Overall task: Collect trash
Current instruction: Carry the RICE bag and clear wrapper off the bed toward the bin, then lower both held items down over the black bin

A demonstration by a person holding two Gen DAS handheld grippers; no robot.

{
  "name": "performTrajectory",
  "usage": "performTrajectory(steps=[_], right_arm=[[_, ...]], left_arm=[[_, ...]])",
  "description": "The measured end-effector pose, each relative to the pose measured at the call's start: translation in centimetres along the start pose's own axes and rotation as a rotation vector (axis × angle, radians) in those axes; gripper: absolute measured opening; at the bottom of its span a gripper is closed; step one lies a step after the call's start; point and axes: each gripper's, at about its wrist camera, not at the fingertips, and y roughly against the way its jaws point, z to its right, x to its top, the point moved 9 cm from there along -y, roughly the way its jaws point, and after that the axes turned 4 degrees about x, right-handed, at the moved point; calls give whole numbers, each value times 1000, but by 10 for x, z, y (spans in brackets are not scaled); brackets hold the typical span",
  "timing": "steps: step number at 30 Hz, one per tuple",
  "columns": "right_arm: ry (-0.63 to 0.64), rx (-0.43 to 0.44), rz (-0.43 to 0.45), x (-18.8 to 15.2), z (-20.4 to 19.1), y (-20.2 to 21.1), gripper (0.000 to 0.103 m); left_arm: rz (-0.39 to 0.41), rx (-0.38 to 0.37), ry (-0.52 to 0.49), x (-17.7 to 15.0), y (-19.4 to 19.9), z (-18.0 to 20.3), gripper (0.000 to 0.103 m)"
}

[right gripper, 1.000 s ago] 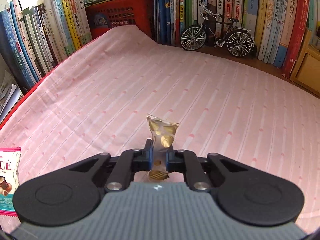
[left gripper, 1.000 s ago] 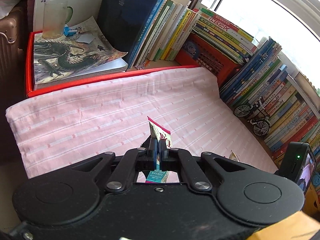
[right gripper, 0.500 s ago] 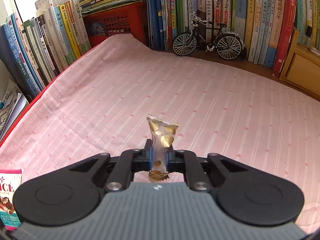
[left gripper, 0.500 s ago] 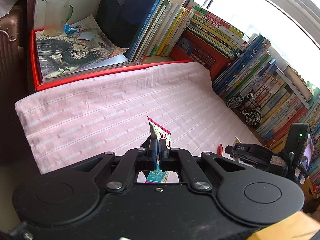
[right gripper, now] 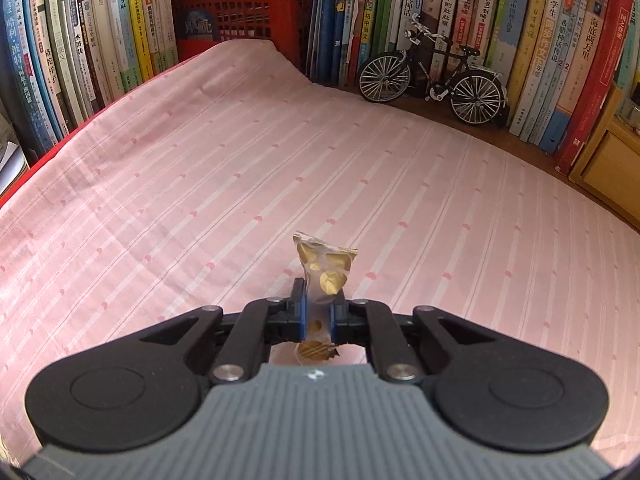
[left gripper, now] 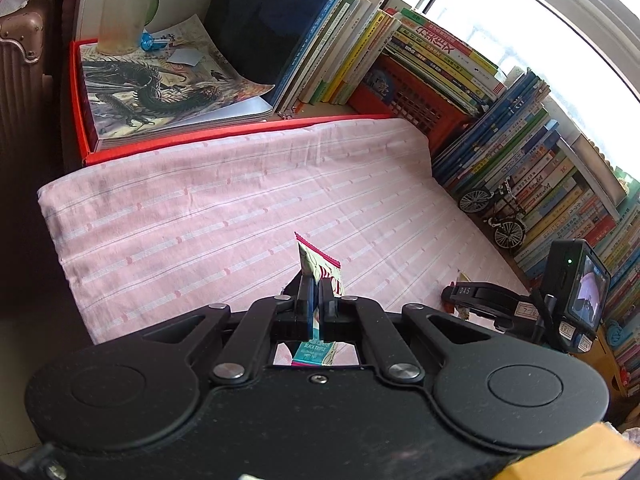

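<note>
My left gripper (left gripper: 316, 294) is shut on a white snack wrapper with a red zigzag edge and teal end (left gripper: 320, 264), held upright above the pink striped cloth (left gripper: 220, 208). My right gripper (right gripper: 318, 300) is shut on a clear wrapper printed with gold leaves (right gripper: 326, 270), also lifted off the cloth (right gripper: 240, 168). In the left wrist view the right gripper (left gripper: 454, 296) shows at the right with its camera unit (left gripper: 580, 296), and a scrap of the gold wrapper (left gripper: 462, 278) sticks out at its tip.
Rows of books (right gripper: 560, 52) and a red crate (right gripper: 240, 16) wall the cloth's far sides. A model bicycle (right gripper: 432, 72) stands by the books. A red box with a dragon magazine (left gripper: 160, 88) and a glass mug (left gripper: 124, 16) sits far left. A wooden cabinet (right gripper: 604, 168) is right.
Both grippers have pulled back and risen with their wrappers held. The right gripper has come into the left wrist view; the snack wrapper has left the right wrist view's lower left.
</note>
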Motion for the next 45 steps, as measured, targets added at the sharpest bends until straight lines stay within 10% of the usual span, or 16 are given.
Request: performTrajectory(steps=[20,45], right_arm=[[-68,132,-12,-48,-24,101,13],[-124,110,-80,-223,-118,233,13]], left_arm=[[-31,-48,-38,-15,35,-14,1],[-198,-122,-255,-105,138,-107,1]])
